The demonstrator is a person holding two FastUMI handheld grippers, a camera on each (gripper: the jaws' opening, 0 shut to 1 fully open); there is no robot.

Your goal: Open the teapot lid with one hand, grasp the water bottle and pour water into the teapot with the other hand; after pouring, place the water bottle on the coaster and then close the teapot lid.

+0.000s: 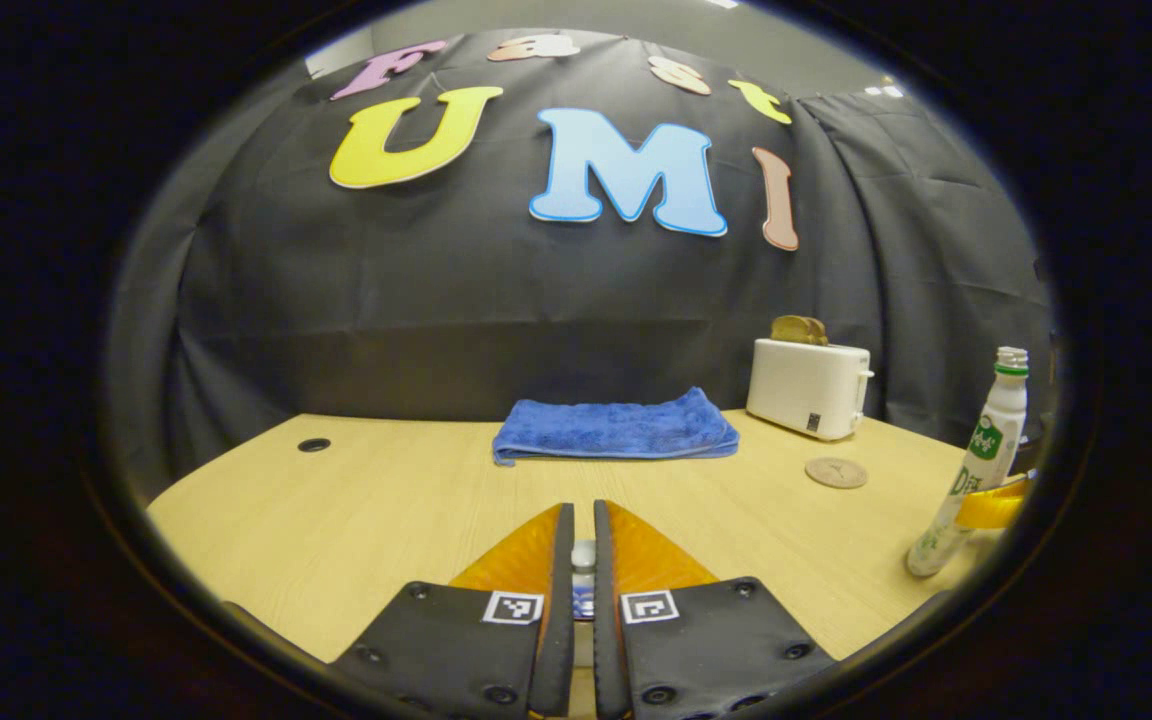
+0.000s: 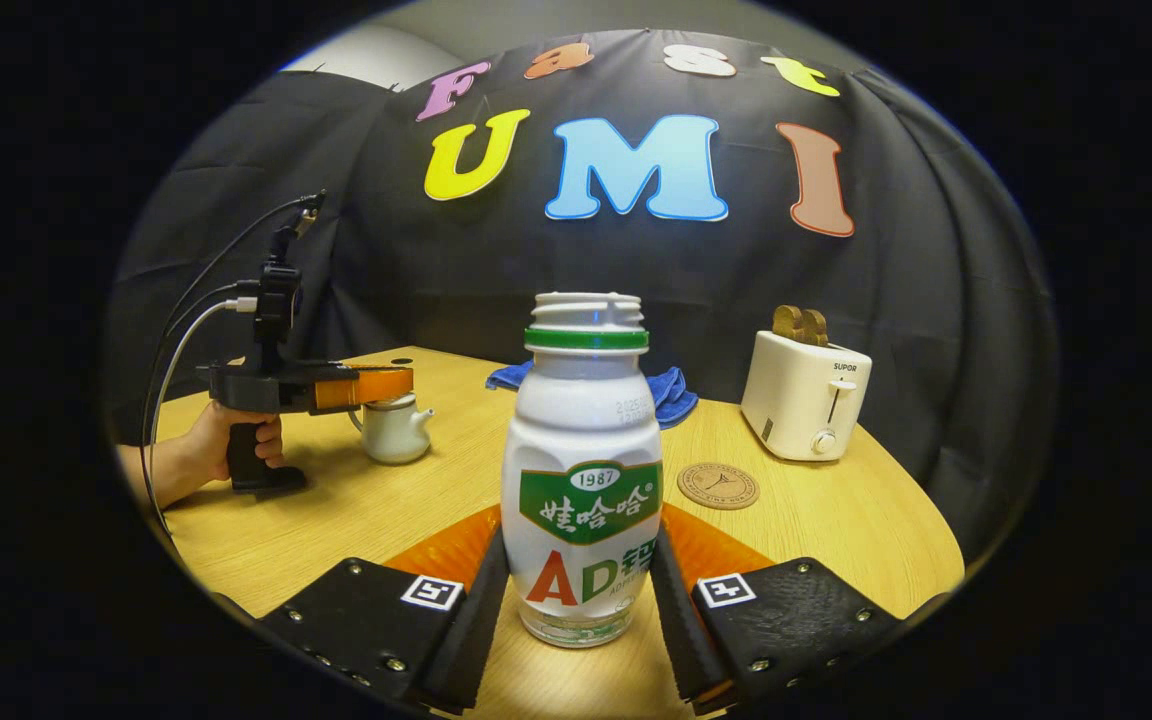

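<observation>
We see the white water bottle with green band, no cap, standing on the table — squeezed in our right gripper, left gripper pinching the teapot lid knob, coaster just behind the bottle.

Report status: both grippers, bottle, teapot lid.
Left gripper shut on lid knob. Right gripper shut on uncapped water bottle, upright on table. Coaster free.

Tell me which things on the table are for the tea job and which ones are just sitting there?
For the job:
water bottle, gripped by the right gripper
teapot, with its lid knob between the left gripper fingers
coaster

Just sitting there:
toaster with toast in it
blue towel
</observation>
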